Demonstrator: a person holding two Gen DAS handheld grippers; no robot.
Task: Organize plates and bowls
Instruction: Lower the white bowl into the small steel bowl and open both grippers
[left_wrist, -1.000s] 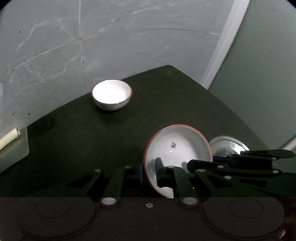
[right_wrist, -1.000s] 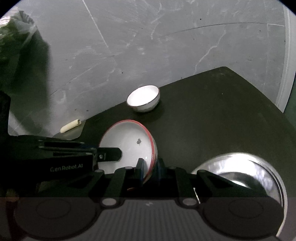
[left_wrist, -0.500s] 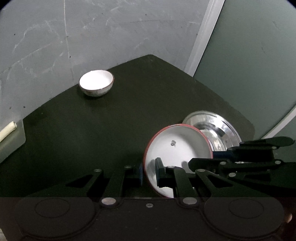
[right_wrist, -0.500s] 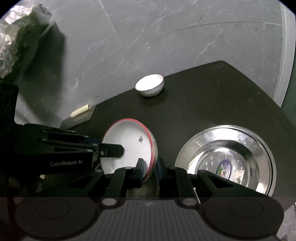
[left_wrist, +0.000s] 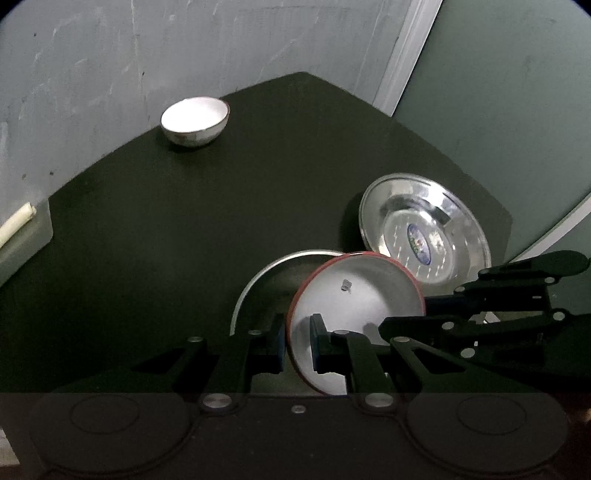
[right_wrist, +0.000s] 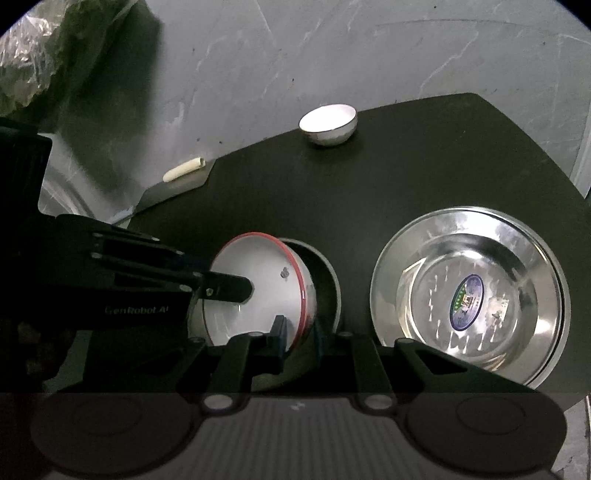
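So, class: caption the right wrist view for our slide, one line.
Both grippers hold a red-rimmed bowl over a dark dish, beside a steel plate.

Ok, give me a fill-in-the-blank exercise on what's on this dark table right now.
1. The bowl held by both grippers has a ____ rim.
2. The left gripper and the right gripper each clamp the bowl's ____.
3. The steel plate has a ____ at its centre.
4. The small bowl sits near the table's ____ edge.

Missing: red; rim; sticker; far
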